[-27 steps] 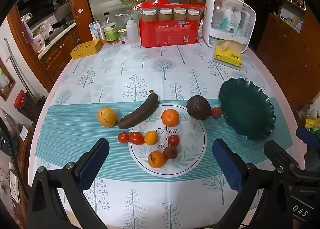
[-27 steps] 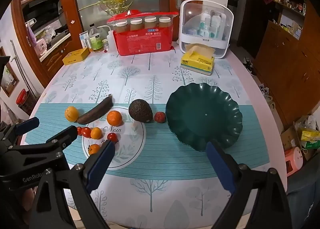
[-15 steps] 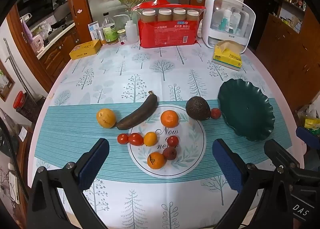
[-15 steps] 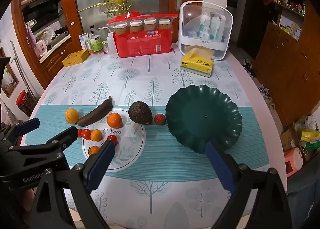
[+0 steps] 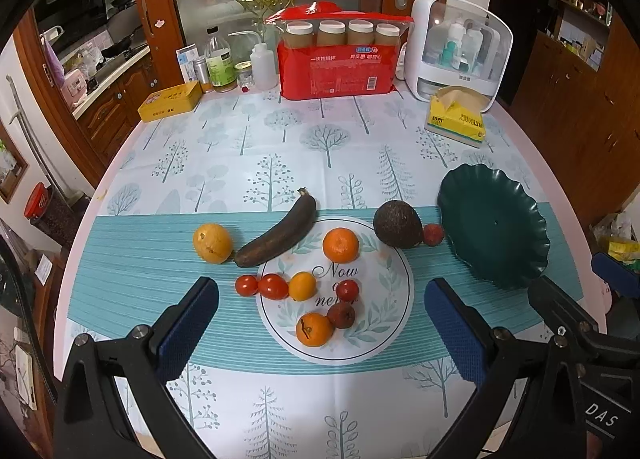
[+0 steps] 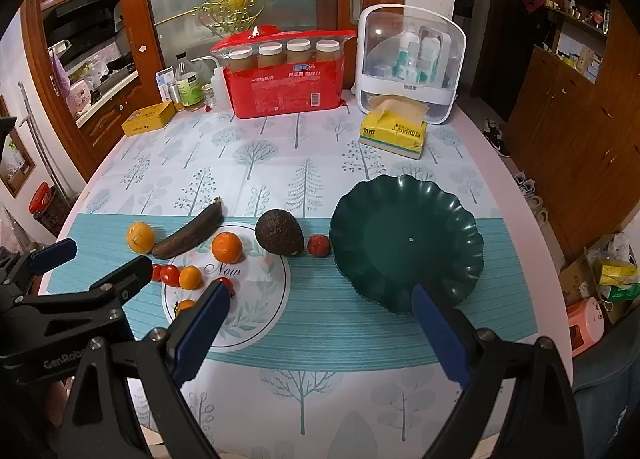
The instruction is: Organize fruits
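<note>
Your left gripper (image 5: 320,311) hangs over the near edge of the table with its blue-padded jaws spread wide and nothing between them; your right gripper (image 6: 316,323) is just as wide and just as empty, tilted down toward the teal band of the tablecloth (image 6: 320,323).

Take the white round mat (image 5: 384,299) printed with "Now" as your landmark. On it lie a mandarin (image 5: 341,245) at the far edge, a small yellow-orange fruit (image 5: 302,286) at its left edge, a red cherry tomato (image 5: 347,290) near the middle, and at the near side an orange fruit with a dark stem (image 5: 314,329) touching a dull reddish-brown fruit (image 5: 341,315). Just off the mat's left edge two cherry tomatoes (image 5: 260,285) sit side by side, in line with the yellow-orange fruit. A blackened banana (image 5: 276,234) lies slantwise across the mat's far-left rim, and an orange (image 5: 212,242) sits left of the banana's lower end. Right of the mat's far edge stands a dark avocado (image 5: 398,223), with a small red lychee-like fruit (image 5: 433,234) just beside it. Farther right sits the dark green scalloped plate (image 6: 406,243), holding nothing; in the right wrist view one blue finger overlaps its near rim.
</note>
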`<action>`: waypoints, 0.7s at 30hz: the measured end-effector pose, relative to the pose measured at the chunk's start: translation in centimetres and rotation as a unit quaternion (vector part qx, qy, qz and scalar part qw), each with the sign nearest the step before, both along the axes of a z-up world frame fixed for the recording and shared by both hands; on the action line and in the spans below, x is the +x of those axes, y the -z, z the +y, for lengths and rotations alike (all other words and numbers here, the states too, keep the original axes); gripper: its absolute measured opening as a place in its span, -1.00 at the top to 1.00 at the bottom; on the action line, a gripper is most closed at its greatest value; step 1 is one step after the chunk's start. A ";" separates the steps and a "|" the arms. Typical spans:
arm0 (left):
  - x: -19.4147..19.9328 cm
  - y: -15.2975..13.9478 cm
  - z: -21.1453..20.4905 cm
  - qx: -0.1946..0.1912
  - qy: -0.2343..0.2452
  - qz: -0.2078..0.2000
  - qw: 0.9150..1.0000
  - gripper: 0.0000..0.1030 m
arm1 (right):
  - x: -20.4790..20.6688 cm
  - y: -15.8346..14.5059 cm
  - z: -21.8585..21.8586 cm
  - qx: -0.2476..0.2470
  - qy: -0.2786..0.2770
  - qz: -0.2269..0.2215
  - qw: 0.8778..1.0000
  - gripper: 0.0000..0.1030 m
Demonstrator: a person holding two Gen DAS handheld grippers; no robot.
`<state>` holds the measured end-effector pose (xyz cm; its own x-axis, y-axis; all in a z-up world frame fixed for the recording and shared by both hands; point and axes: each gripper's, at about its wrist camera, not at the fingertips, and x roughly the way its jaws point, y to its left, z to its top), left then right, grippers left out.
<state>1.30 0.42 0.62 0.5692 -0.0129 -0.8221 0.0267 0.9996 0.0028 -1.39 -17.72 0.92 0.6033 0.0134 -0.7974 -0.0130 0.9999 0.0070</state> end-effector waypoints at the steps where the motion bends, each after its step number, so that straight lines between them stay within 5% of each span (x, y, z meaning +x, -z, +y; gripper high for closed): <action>1: -0.1 0.0 0.1 -0.001 0.000 -0.001 1.000 -0.99 | 0.7 0.0 0.3 -0.003 0.001 0.000 1.000 -0.81; 21: -0.1 -0.4 0.2 -0.007 0.003 -0.005 1.000 -0.99 | 0.8 -0.3 0.8 0.001 0.005 -0.009 1.000 -0.81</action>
